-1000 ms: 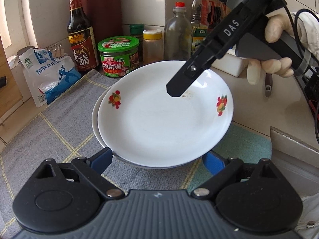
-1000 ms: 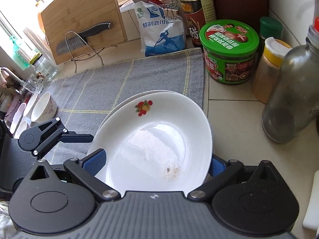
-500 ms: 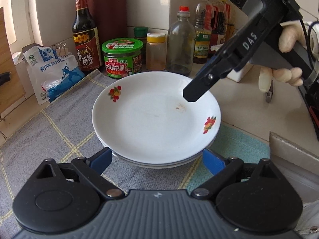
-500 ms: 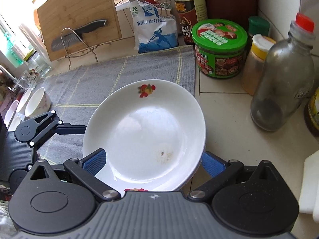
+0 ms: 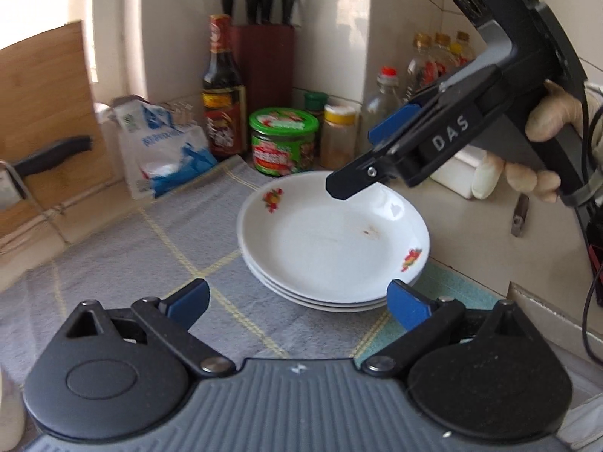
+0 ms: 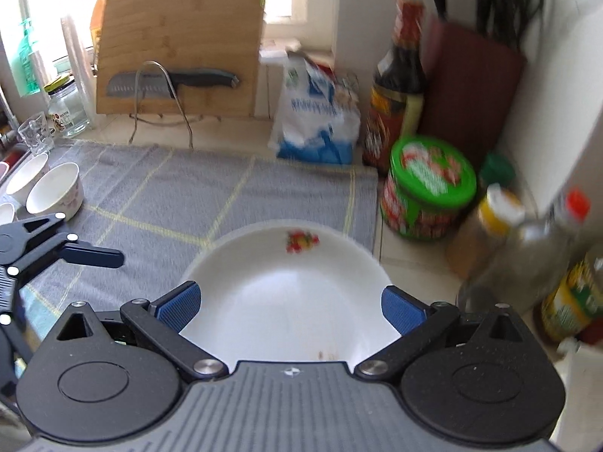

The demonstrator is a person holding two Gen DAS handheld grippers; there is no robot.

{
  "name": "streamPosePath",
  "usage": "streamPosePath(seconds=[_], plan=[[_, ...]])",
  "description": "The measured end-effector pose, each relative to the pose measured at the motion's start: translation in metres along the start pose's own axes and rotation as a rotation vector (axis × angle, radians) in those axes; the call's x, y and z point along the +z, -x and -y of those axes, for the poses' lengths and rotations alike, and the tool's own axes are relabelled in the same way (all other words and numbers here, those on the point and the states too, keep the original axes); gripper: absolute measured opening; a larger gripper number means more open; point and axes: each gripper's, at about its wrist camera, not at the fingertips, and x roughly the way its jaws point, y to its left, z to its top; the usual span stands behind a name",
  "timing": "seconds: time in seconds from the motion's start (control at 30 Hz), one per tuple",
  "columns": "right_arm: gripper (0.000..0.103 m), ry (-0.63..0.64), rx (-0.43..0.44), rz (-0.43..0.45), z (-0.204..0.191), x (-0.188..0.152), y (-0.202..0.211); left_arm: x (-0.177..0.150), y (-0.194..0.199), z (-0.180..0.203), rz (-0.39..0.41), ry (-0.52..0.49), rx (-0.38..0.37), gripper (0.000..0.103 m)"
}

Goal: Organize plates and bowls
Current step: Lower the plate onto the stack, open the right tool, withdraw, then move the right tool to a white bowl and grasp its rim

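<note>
A home kitchen counter: beyond the tongs, a knife block (image 5: 262, 43), a dark sauce bottle (image 5: 222, 90), a green-lidded jar (image 5: 283, 139) and oil bottles (image 5: 441, 60) line a tiled wall (image 5: 410, 7), while a wooden cutting board (image 6: 181, 41) with a knife (image 6: 169, 81) leans by the window, left of them.

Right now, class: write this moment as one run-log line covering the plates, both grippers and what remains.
plates: stacked on grey mat | left gripper: opening, empty | right gripper: open, empty, above stack | bowls: unsorted at mat edge
</note>
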Motion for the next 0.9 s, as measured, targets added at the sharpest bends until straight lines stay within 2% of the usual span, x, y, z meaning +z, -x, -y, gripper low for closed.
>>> streamPosePath(seconds=[0.17, 0.3, 0.37, 0.77, 0.9], plan=[[0.103, 0.087, -0.017, 0.089, -0.041, 0.017, 0.006, -0.009, 0.038, -0.012, 0.043, 0.053, 0.096, 0.102], [0.103, 0.099, 0.056, 0.144, -0.072, 0.03, 0.005, -0.025, 0.061, -0.025, 0.01, 0.097, 0.161, 0.102], [0.103, 0.118, 0.088, 0.159, -0.091, 0.036, 0.003, -0.036, 0.073, -0.032, -0.008, 0.124, 0.168, 0.102], [0.103, 0.256, 0.299, 0.155, -0.22, 0.06, -0.022, -0.103, 0.166, -0.078, 0.029, 0.254, 0.466, 0.102], [0.103, 0.274, 0.361, 0.139, -0.254, 0.065, -0.032, -0.126, 0.189, -0.092, 0.026, 0.305, 0.539, 0.102]])
